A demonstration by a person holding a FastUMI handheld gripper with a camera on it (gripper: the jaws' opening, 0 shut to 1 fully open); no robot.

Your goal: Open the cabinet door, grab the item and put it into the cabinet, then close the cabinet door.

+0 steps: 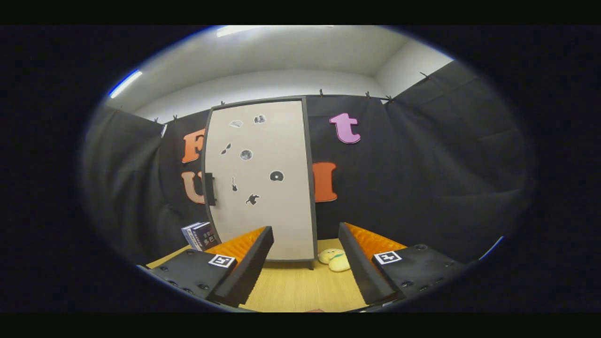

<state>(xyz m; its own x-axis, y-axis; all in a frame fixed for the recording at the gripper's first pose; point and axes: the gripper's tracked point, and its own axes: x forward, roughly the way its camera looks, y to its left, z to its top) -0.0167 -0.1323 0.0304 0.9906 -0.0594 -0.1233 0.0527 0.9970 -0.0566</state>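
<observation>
The gripper [305, 263] is being held wide open, empty; the handle [209, 188] beyond the fingers, on the closed cabinet door [263, 188], risks being missed.

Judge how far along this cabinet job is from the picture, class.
Nothing looks done: the cabinet door is closed, its handle untouched. Nothing is in hand; the gripper is open, well short of the door. The plush toy lies on the table. Opening, loading and closing all remain.

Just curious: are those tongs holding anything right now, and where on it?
Nothing. The tongs are open and empty; the plush toy lies beyond them.
</observation>
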